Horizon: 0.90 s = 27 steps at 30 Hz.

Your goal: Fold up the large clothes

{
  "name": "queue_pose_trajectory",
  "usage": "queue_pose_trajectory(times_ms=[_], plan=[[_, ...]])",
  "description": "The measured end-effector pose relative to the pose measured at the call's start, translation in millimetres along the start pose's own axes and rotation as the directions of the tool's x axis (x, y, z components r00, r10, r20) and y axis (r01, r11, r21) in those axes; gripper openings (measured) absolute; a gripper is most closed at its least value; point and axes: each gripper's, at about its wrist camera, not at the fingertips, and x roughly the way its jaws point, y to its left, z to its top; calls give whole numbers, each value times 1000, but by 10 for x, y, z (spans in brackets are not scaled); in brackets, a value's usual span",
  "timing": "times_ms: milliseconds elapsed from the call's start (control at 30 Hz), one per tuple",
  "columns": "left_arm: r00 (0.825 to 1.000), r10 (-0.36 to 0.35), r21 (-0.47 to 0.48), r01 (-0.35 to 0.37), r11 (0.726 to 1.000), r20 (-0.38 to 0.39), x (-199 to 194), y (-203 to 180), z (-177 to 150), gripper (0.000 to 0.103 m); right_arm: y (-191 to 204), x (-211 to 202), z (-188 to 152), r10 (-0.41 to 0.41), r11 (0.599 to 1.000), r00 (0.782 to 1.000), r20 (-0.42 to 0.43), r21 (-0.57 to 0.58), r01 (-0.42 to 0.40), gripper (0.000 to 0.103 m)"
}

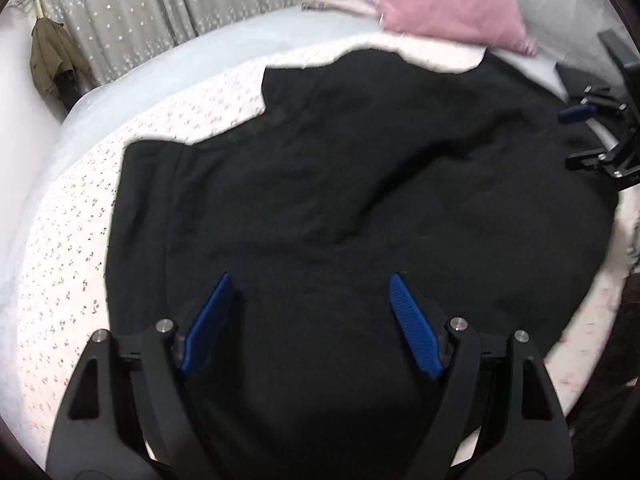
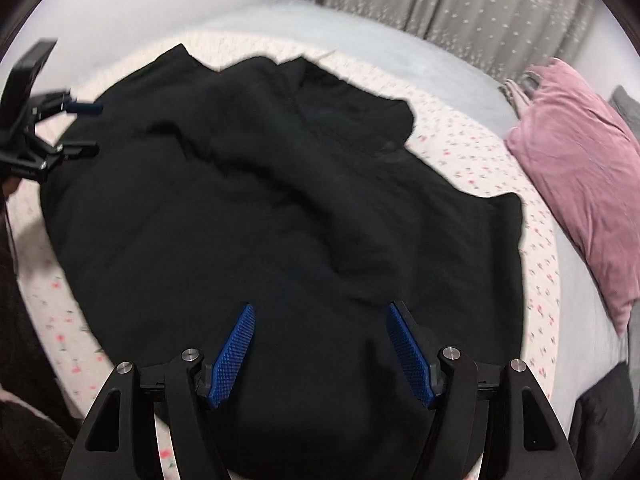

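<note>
Nearest the lens in each wrist view is a claw with blue pads, and under both lies the black garment [image 1: 340,184]. Left claw [image 1: 312,324]: fingers spread wide, nothing between them, poised above the near edge of the garment. Right claw [image 2: 320,350]: likewise spread and empty, above the garment's near edge on its own side. Each claw appears at the border of the other's view, so they stand at opposite sides of the garment. Whether either pad touches the cloth cannot be determined.

Garment location: spread on the flowered sheet [image 1: 64,280] of the bed, covering most of it, with the pink pillow [image 1: 448,4] beyond its far edge. Ridges and creases cross the middle of the garment; one sleeve or corner projects at the edge away from the pillow in the left view. A grey curtain [image 1: 160,0] hangs behind the bed and an olive jacket [image 1: 52,60] hangs beside the curtain.

Assessment: the work appears to be at an early stage, with the garment laid out and no fold visible yet. The next move likely calls for each claw to close on an edge or shoulder of the garment, then both to lift together and carry that side over the middle. The creases would best be flattened first.
</note>
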Motion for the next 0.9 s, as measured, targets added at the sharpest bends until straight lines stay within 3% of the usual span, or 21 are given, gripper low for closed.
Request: queue_pose_trajectory(times_ms=[333,567,700,900], plan=[[999,31,-84,-32,996,-16,302,388,67,81,-133,455,175,11,999,1000,-9,31,-11,70],[995,94,-80,-95,992,-19,420,552,204,81,-186,521,299,-18,1000,1000,2,6,18,71],[993,120,-127,-121,985,-19,503,724,251,81,-241,581,363,-26,1000,1000,9,6,26,73],[987,158,-177,-160,971,-23,582,941,286,81,-481,693,455,-17,997,1000,15,75,16,76]])
